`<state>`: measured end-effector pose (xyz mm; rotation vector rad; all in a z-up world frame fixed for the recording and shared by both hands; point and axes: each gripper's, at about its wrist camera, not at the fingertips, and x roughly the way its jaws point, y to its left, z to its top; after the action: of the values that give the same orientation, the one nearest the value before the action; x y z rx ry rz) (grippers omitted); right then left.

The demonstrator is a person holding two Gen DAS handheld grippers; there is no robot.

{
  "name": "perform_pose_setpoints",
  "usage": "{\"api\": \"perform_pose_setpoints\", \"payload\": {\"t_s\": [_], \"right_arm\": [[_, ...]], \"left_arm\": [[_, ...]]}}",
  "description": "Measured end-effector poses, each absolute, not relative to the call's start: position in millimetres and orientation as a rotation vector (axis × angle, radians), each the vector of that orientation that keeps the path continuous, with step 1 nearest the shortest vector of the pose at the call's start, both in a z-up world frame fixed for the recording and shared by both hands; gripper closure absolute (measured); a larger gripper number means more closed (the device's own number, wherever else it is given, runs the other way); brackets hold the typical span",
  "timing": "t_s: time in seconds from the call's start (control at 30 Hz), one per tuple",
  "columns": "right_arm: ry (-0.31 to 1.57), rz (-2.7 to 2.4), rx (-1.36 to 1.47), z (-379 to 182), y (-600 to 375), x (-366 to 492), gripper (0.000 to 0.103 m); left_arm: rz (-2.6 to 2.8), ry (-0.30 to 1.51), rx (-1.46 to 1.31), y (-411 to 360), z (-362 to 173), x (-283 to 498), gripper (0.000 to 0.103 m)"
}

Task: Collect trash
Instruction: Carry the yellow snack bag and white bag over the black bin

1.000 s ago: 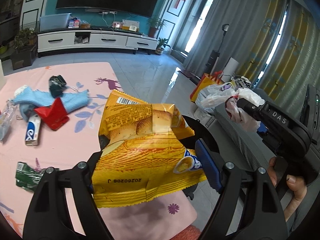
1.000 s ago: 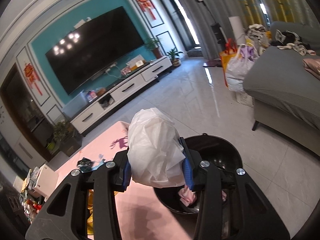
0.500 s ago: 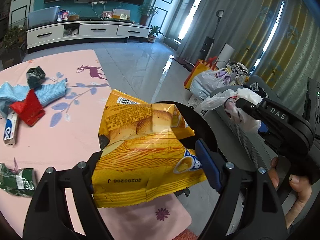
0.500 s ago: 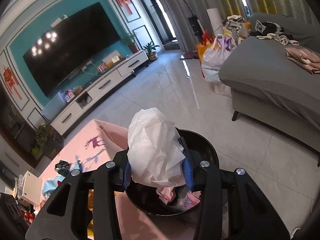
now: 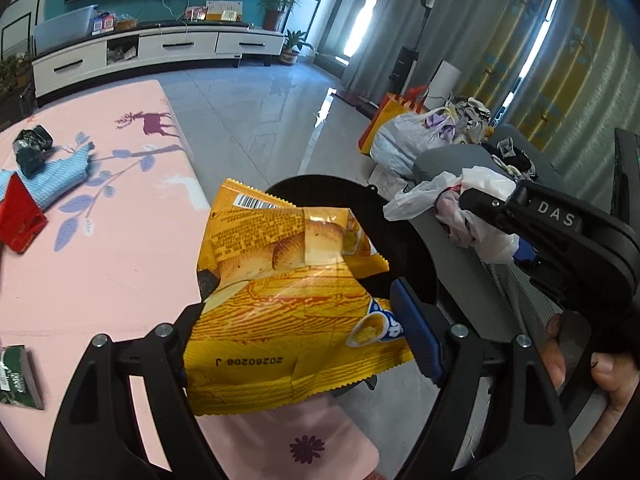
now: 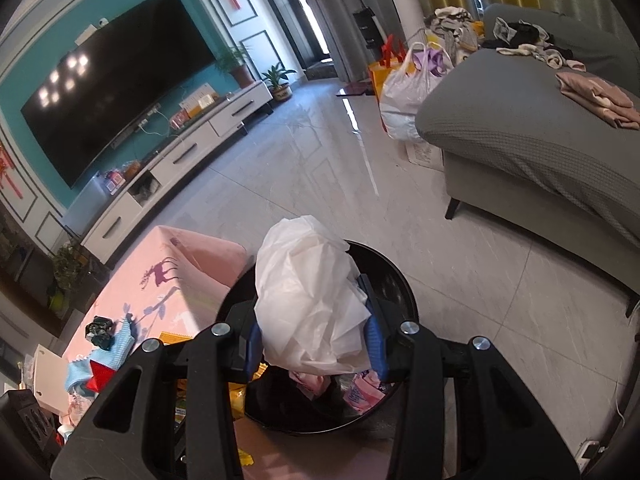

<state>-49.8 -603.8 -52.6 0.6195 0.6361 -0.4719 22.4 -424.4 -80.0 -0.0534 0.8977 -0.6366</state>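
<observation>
Foil, film, cloth and polished stone

The chip bag (image 5: 288, 304) was glossy yellow foil, creased and catching the light; the plastic bag (image 6: 312, 304) was thin white film, crumpled and slightly translucent. Each tool (image 5: 296, 340) (image 6: 314, 344) was matt black plastic with bright metal screws and blue, ribbed pads (image 5: 416, 336). The surface (image 5: 112, 264) wore a smooth pink printed cloth. The bin (image 6: 396, 280) was shiny black plastic. The floor (image 6: 328, 184) was polished grey tile, mirror-glossy, and the sofa (image 6: 532, 128) was matt grey woven fabric.
</observation>
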Motion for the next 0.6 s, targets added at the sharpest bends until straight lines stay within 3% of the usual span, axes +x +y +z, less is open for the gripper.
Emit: {"api": "perform_pose_setpoints", "payload": {"t_s": [0.6], "right_arm": [[0.703,-0.484,0.666,-73,-617,-41,0.060]], "left_arm": [[-0.671,0.955,-0.001,-453,-102,36,0.022]]}}
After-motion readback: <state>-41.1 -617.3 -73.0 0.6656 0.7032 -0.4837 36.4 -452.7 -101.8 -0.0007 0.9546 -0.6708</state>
